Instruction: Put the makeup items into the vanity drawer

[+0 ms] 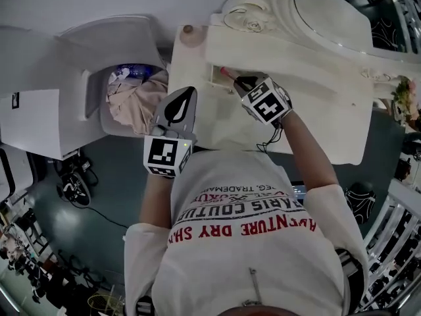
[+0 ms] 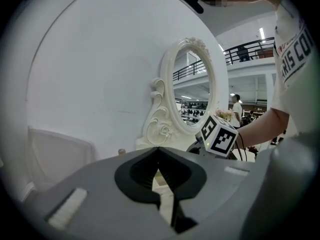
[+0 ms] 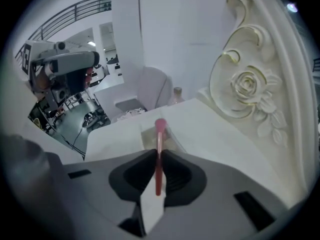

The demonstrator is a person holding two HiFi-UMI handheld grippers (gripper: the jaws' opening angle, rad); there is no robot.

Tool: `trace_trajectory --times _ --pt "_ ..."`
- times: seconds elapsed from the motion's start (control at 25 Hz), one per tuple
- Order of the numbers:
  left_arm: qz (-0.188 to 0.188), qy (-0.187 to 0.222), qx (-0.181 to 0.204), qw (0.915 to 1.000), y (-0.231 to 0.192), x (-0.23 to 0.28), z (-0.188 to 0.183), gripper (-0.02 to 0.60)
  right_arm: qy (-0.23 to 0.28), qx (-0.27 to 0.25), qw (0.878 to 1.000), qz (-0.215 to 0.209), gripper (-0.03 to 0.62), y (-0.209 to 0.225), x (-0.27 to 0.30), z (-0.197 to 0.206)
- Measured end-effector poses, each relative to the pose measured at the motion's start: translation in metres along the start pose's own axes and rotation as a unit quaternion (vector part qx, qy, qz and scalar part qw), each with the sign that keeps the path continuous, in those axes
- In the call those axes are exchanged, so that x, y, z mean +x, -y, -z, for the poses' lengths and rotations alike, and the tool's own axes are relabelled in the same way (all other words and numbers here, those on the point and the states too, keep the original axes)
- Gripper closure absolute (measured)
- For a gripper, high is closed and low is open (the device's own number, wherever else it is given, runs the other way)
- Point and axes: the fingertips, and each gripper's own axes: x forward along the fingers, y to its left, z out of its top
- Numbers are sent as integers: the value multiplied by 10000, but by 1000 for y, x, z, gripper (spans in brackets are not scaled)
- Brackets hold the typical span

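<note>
**Right gripper poised with a makeup stick over the drawer**

Right gripper (image 3: 159, 156) pinched a slim pink-red makeup stick (image 3: 160, 126) between its jaws, the stick's rounded end pointing ahead at twelve o'clock in its own view. Just beyond that end lay the small open drawer (image 3: 172, 139) set in the white vanity top (image 1: 316, 110). In the head view the drawer's mouth sat at about ten o'clock from this gripper.

Left gripper (image 2: 159, 156) had its jaws pressed together on nothing. It hung at roughly eight o'clock from the right one in the head view, off the vanity's edge.

By my reading, the step in hand was delivery of this one item. The stick was carried but not yet inside the drawer. The next move would call for lowering the stick's end into the drawer's mouth, clear of its rim, and only then parting the jaws.

No brand or label could be read on the stick. The person's shirt (image 1: 250, 242) carried print, partly legible as "ARIS COUTU", "VENTURE DRY SH" and "REG. TRADEMAR".
</note>
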Motion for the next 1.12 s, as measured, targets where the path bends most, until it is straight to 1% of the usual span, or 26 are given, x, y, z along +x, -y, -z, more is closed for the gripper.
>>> trace_trajectory --times 0.12,0.2,0.24,0.32,0.4,0.52,0.68,0.84,1.0,1.12 --pt "-181 -41 -47 9998 -6 -6 6 572 -118 -381 9991 -126 546 1 12 -5" --pt "-297 -86 -97 9995 -11 -10 10 572 -209 -484 9984 -195 546 1 21 -6" --pt "-350 -106 -127 9993 -13 -11 13 572 -251 -444 9985 -215 546 1 24 -5" --pt "-420 -131 -170 9989 -16 -14 16 572 -266 -167 9992 -240 535 1 28 -4" --pt "-443 -144 -177 9988 -17 -15 17 572 -172 117 9993 -298 482 -1 26 -5" --pt "-383 -132 -158 9991 -15 -14 16 572 -34 345 9988 -336 457 -4 18 -5" --pt "-129 -56 -101 9998 -8 -2 8 572 109 572 9982 -130 451 0 -2 4" --pt "339 -35 17 9994 9 20 1 572 239 1013 9943 248 431 12 -27 26" --pt "740 -80 132 9971 34 44 -3 572 234 1442 9874 603 402 27 -50 67" --pt "1249 -172 264 9917 58 61 -4 572 183 1983 9754 947 385 29 -68 108"
